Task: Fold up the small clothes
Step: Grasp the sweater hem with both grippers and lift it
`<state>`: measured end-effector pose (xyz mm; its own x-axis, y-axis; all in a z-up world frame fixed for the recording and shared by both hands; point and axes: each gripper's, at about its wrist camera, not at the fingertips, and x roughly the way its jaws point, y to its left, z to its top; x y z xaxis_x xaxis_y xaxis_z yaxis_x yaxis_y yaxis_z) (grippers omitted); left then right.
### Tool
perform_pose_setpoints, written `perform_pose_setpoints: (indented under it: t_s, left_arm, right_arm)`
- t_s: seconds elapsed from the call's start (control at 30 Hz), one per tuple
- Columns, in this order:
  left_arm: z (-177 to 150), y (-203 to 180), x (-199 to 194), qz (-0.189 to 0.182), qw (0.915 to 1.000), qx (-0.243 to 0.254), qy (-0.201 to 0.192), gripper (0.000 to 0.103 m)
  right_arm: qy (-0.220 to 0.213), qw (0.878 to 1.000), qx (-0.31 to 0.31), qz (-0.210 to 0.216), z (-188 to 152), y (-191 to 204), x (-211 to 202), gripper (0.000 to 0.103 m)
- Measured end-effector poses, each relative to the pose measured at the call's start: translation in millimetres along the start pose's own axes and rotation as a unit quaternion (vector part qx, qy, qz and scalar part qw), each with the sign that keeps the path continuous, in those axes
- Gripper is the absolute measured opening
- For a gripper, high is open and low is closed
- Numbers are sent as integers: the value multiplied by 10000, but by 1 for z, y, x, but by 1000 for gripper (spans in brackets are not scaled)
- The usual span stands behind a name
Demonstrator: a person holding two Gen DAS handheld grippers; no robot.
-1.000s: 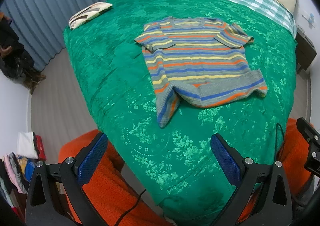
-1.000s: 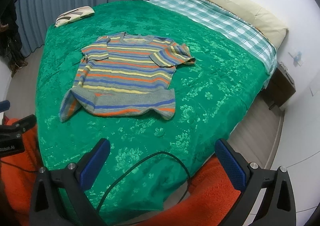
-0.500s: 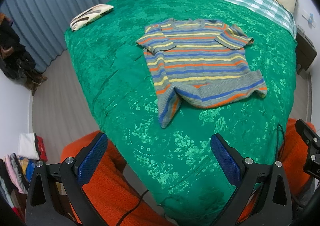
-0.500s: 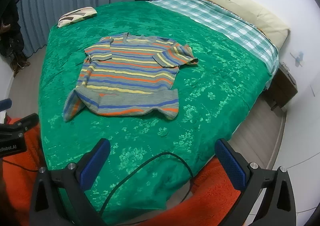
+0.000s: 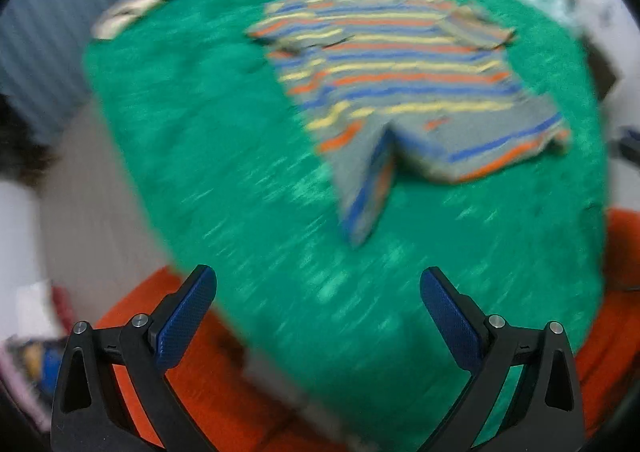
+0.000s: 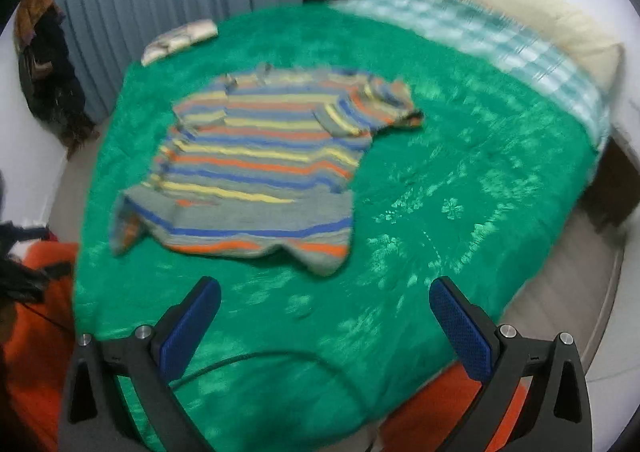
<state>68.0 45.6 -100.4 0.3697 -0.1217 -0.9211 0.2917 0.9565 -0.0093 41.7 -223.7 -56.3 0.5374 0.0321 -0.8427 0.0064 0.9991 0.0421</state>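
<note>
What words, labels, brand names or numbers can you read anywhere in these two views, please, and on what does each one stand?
None can be read.
Striped shirt: stripes only, no print or tag visible.
Green bedspread: a woven flower pattern, no lettering.
Folded cloth near the curtain: a blurred pattern, no text that can be made out.
Left gripper and right gripper: no marking shows on the blue fingers or black frames.
Both views are blurred by motion.

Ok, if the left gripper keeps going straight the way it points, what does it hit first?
Probably the green bedspread, just short of the striped shirt. The left gripper is open with nothing between its fingers. The frame is blurred, so depth is uncertain; the shirt's turned-out bottom corner lies just beyond.
</note>
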Motion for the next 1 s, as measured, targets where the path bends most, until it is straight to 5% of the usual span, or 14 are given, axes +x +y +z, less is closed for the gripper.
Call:
perform_pose_setpoints:
  t_s: [0.13, 0.2, 0.23, 0.27, 0.3, 0.33, 0.47, 0.6, 0.77, 0.87, 0.9, 1.0]
  left_arm:
    - [32, 0, 37, -834, 9964, -118, -45, 101]
    - [38, -8, 51, -654, 9978, 50, -112, 95]
    - [39, -12, 55, -558, 9981, 237, -147, 70]
    - [37, -15, 58, -521, 9977, 422, -97, 53]
    - [36, -17, 61, -521, 9972, 539, -7, 23]
    - [34, -17, 62, -576, 9965, 607, 44, 7]
    - [20, -7, 31, -1159, 9881, 933, -388, 4]
    - [9, 9, 3, -1207, 9800, 1499, -505, 4]
    - [-17, 17, 11, -690, 9684, 2396, 99, 7]
    - [-30, 37, 25, -652, 9734, 2141, 487, 12]
    - [-31, 46, 24, -703, 9780, 1900, 490, 20]
    - [-30, 82, 7, -1081, 9912, 758, 82, 70]
  right_arm:
    - [517, 9968, 141, 598, 36, -23, 71, 98]
    - [824, 9926, 247, 861, 44, -30, 102, 63]
    - [988, 9890, 319, 1053, 46, -32, 114, 17]
    - [1127, 9844, 372, 1296, 47, -32, 121, 9]
    - [1133, 9830, 348, 1402, 47, -31, 120, 9]
    - [1025, 9838, 167, 1464, 48, -25, 111, 9]
    - [530, 9788, -807, 1808, 44, 3, 52, 7]
    - [338, 9555, -2285, 1835, 18, 35, -1, 7]
    - [901, 9332, -3145, 1484, -32, 27, -2, 6]
    - [1305, 9294, -3231, 1216, -60, 15, 20, 6]
    - [1374, 9304, -3175, 1210, -66, 9, 23, 6]
    - [1341, 9499, -2557, 1194, -71, -13, 19, 16]
